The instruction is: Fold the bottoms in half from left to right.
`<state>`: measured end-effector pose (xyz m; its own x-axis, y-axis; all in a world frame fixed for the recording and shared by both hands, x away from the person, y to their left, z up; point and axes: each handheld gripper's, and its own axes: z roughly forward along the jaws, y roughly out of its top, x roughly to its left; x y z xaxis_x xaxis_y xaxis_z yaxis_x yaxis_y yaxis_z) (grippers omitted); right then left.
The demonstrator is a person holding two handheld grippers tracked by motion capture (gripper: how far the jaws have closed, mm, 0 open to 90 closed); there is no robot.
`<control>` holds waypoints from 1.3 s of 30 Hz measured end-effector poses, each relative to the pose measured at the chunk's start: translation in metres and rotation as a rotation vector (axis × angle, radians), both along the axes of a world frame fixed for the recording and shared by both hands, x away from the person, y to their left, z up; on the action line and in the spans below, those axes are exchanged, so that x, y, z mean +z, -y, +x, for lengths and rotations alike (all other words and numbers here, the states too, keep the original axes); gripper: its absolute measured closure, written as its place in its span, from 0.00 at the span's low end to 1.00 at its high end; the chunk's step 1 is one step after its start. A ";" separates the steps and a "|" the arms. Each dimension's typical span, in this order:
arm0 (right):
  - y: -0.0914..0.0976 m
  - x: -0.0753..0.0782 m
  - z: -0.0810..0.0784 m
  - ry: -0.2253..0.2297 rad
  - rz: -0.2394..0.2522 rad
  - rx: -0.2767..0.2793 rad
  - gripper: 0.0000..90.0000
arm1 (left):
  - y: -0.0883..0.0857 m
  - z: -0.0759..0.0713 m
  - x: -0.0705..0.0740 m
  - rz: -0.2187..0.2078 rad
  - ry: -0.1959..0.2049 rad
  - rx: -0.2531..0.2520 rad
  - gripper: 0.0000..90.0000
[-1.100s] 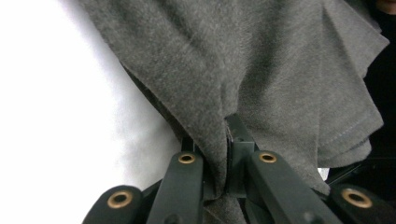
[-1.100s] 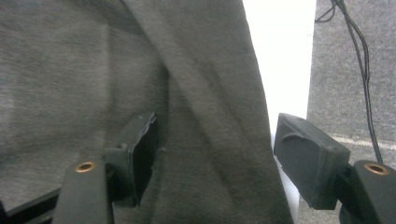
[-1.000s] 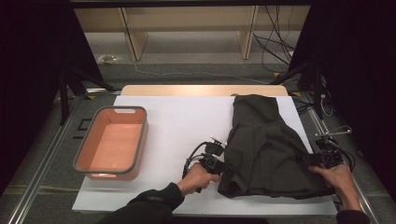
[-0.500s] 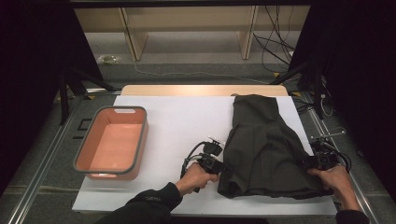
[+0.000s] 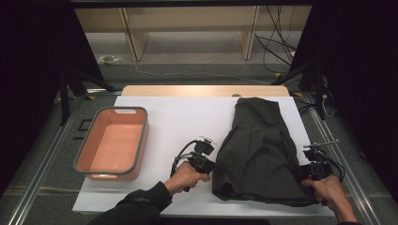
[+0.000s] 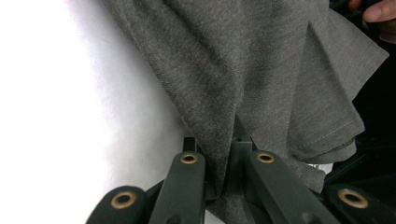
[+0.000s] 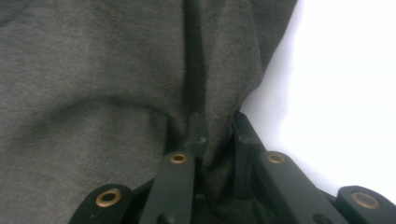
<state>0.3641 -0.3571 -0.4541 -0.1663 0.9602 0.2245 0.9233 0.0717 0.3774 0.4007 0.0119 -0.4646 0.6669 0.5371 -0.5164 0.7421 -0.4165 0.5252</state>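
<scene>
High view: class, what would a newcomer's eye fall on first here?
First, the dark grey garment spread on the right half of the white table, pinched at its near corners by the left gripper and right gripper. Then the orange tub standing apart on the left.

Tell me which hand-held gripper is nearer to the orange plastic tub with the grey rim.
Left. The left hand-held gripper pinches the dark grey garment at its edge facing the orange plastic tub; the right hand-held gripper pinches the garment's far edge.
</scene>
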 end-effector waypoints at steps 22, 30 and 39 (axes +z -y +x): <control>-0.050 0.003 -0.037 0.021 0.051 0.131 0.91 | -0.058 -0.027 0.009 0.006 -0.010 -0.029 0.96; -0.050 0.008 -0.039 0.030 -0.012 0.143 0.61 | -0.063 -0.030 0.004 0.019 -0.029 -0.029 0.95; -0.034 0.040 -0.020 0.199 -0.001 0.104 0.46 | -0.058 -0.031 -0.001 0.043 -0.041 -0.048 0.89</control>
<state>0.3441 -0.3232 -0.4140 -0.3056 0.9356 0.1767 0.8182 0.1632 0.5513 0.3701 0.0697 -0.4659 0.6712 0.5272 -0.5211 0.7413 -0.4737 0.4755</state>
